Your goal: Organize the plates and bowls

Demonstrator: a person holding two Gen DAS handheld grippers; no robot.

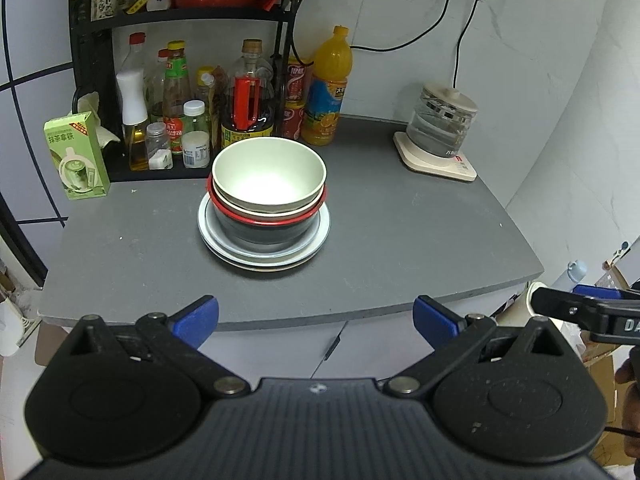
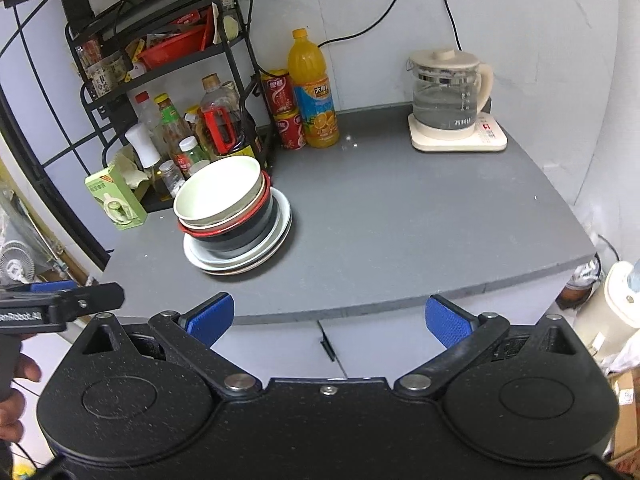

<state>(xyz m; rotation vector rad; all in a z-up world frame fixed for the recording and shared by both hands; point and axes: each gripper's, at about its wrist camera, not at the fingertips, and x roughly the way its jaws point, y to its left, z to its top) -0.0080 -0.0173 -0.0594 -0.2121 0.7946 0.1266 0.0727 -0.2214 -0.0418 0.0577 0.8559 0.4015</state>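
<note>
Left wrist view, item one: nested bowls point(image 1: 269, 184), pale cream-green bowl uppermost, seated inside a second cream bowl, seated inside a dark bowl with a red rim point(image 1: 264, 220). Nesting by size keeps the pile low and steady; each rim sits just inside the one below.

Item two: stacked plates point(image 1: 324, 226), pale blue-grey, with a pinkish edge showing at the bottom. They carry the bowls, widest pieces lowest, so the whole pile shares one footprint. Judged from this, the sorting looks finished or close to it.

Location: near the middle of the grey countertop point(image 1: 400, 240), just in front of the black condiment rack point(image 1: 86, 80), apart from its bottles. Green carton point(image 1: 76, 156) to the left, orange drink bottle point(image 1: 328, 92) behind, glass kettle on a cream base point(image 1: 440, 128) well apart to the right, leaving that side of the counter free.

Left gripper point(image 1: 316, 318): blue pads spread wide, nothing between them, held off the front edge of the counter, level, aimed at the pile.

Right gripper point(image 2: 328, 318): pads likewise spread wide and empty, held off the front edge, further right, so the pile point(image 2: 236, 220) lies to its left. Neither touches any dish.
</note>
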